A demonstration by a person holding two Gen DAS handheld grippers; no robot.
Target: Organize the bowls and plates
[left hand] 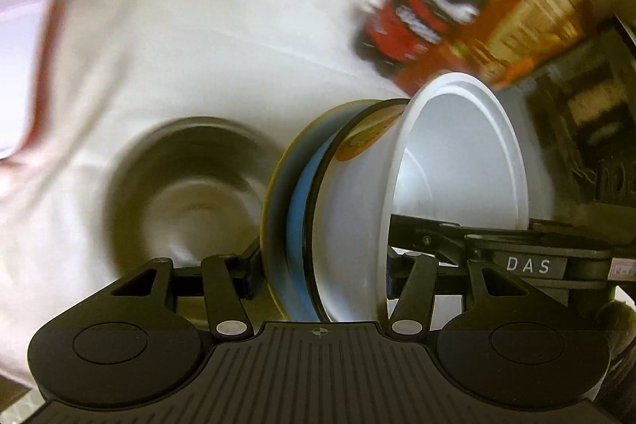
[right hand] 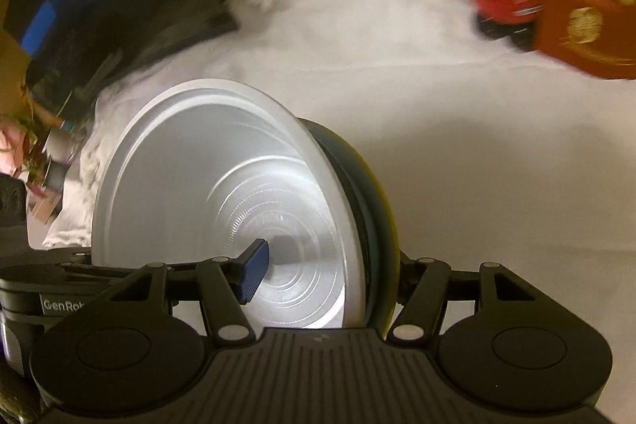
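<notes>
- Bench (left hand: 198,38) under a white cloth fills both wrist views, blurred.
- Red printed box (left hand: 528,22) sits at 2 o'clock in the left wrist view, with a red, white and black packet (left hand: 421,14) just beside it at 1 o'clock.
- Stack of nested dishes is held on edge: a white plastic bowl (right hand: 222,193) innermost, a black-rimmed dish (left hand: 318,185) and a blue and yellow-rimmed plate (left hand: 278,205) behind it.
- Dark-rimmed round bowl (left hand: 187,193) rests on the cloth at 9 o'clock of the stack.
- Left tongs (left hand: 322,273) clamp the stack across its rims.
- Right tongs (right hand: 322,273) grip the same stack, one blue pad (right hand: 252,275) inside the white bowl.
</notes>
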